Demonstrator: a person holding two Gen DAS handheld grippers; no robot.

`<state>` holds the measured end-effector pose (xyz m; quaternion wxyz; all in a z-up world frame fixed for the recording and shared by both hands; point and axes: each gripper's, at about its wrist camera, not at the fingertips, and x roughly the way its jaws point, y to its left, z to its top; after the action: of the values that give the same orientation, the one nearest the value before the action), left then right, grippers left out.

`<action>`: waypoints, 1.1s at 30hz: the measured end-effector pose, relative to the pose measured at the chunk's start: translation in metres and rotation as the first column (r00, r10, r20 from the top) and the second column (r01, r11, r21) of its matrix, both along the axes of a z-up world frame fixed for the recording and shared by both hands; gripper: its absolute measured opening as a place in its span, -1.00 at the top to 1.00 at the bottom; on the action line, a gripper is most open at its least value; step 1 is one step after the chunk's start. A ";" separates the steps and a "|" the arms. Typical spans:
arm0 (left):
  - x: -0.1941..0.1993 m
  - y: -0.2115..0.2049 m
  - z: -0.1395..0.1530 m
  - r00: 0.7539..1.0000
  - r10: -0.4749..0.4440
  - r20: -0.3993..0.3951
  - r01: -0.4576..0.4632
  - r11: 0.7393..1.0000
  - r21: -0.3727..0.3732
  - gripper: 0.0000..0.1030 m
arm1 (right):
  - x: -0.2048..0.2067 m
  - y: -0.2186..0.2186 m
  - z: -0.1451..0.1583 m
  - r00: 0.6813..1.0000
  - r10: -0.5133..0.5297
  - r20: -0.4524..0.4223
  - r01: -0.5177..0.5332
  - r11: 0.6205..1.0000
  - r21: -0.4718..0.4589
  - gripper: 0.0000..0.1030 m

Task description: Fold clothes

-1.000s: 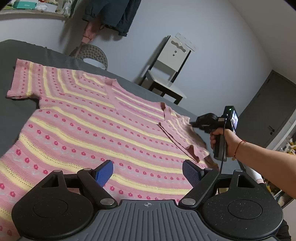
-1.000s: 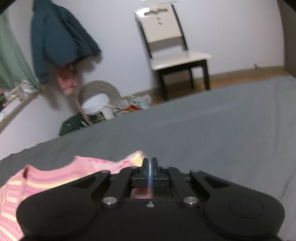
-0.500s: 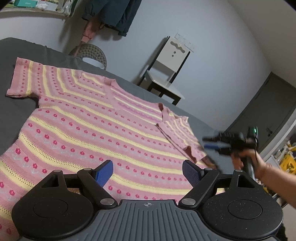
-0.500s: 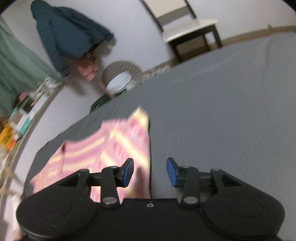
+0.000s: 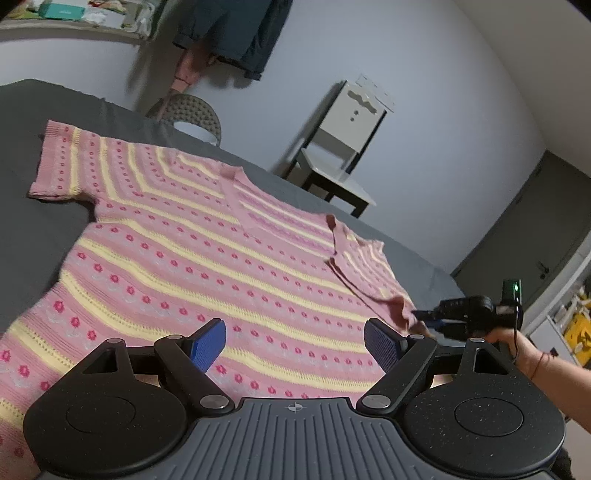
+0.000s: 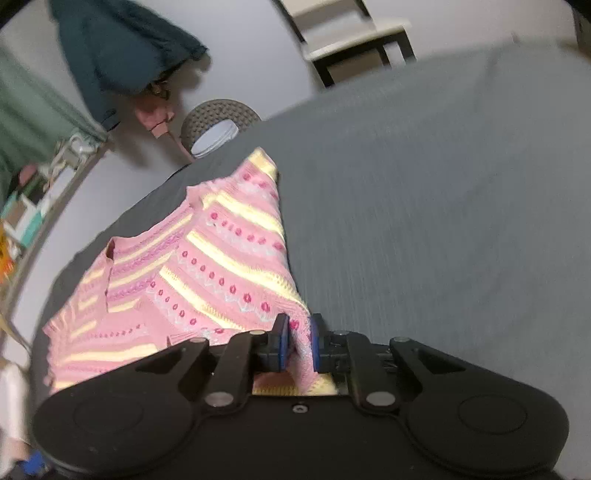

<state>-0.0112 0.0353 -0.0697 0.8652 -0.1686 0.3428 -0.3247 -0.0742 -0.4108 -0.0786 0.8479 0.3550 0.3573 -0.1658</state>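
Note:
A pink knit sweater (image 5: 207, 251) with yellow stripes and red dots lies spread on the grey bed (image 5: 40, 221). Its right sleeve (image 5: 365, 266) is folded in over the body. My left gripper (image 5: 295, 343) hovers open over the sweater's lower part with nothing between its blue pads. My right gripper (image 6: 298, 343) is at the sweater's right side edge (image 6: 291, 295), below the folded sleeve. Its jaws are closing with a raised fold of the knit pinched between the pads. In the left wrist view the right gripper (image 5: 428, 318) points at that same edge, held by a hand (image 5: 517, 343).
A white chair with dark legs (image 5: 343, 155) stands past the bed's far side, with a round woven stool (image 5: 192, 114) to its left. Dark clothes (image 5: 229, 33) hang on the wall. A dark door (image 5: 535, 236) is at right. Bare grey bedding (image 6: 443, 206) stretches right of the sweater.
The right gripper let go of the sleeve, which now lies folded on the body. It moved toward me along the side edge, opened, and now closes on the knit there. The left gripper stayed still.

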 end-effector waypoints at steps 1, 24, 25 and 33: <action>0.001 0.002 0.000 1.000 0.012 -0.004 -0.012 1.000 0.001 -0.61 | 0.001 0.000 0.000 1.000 -0.005 0.001 0.005 1.000 0.006 0.59; -0.017 0.162 -0.003 0.705 0.695 -0.140 -0.708 0.682 -0.181 -0.61 | 0.241 0.433 0.048 0.633 0.772 -0.047 -0.657 0.504 -0.561 -0.01; -0.017 0.166 -0.004 0.694 0.704 -0.150 -0.719 0.669 -0.188 -0.61 | 0.255 0.440 0.045 0.652 0.757 -0.040 -0.658 0.539 -0.526 0.03; -0.010 0.179 -0.015 0.641 0.736 -0.218 -0.768 0.606 -0.208 -0.61 | 0.361 0.460 -0.001 0.820 0.572 0.020 -0.545 0.792 -0.274 0.34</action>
<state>-0.0210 0.2142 -0.0842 0.8676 -0.4356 0.2373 0.0339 0.2869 0.0492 -0.0793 0.9144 0.1290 0.3780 0.0657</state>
